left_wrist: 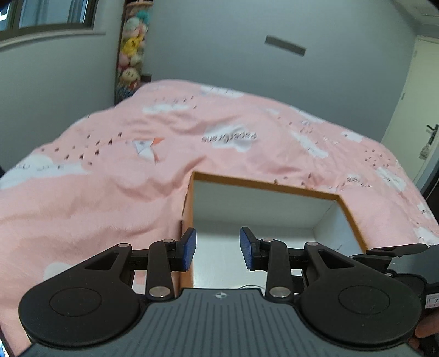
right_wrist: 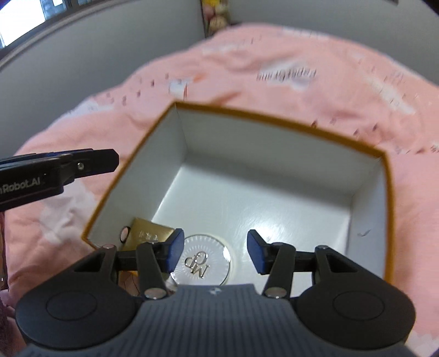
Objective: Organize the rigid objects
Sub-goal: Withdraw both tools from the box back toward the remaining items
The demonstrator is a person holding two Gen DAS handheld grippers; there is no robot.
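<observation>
An open box with orange outer walls and a white inside (right_wrist: 274, 120) sits on the pink bed. On its floor lie a round silver compact with a raised logo (right_wrist: 205, 263), a gold packet (right_wrist: 149, 233) and a small round item (right_wrist: 124, 234) by the near left corner. My right gripper (right_wrist: 214, 243) hangs above the compact, open, with nothing between its blue pads. My left gripper (left_wrist: 218, 243) is open and holds nothing, over the near left wall of the box (left_wrist: 263, 186). Its finger (right_wrist: 82, 164) shows at the left of the right wrist view.
A pink duvet with cloud prints (left_wrist: 109, 170) covers the bed around the box. Stacked plush toys (left_wrist: 133, 49) stand in the far corner by the grey wall. A door (left_wrist: 411, 109) is at the right, a window (left_wrist: 49, 13) at the upper left.
</observation>
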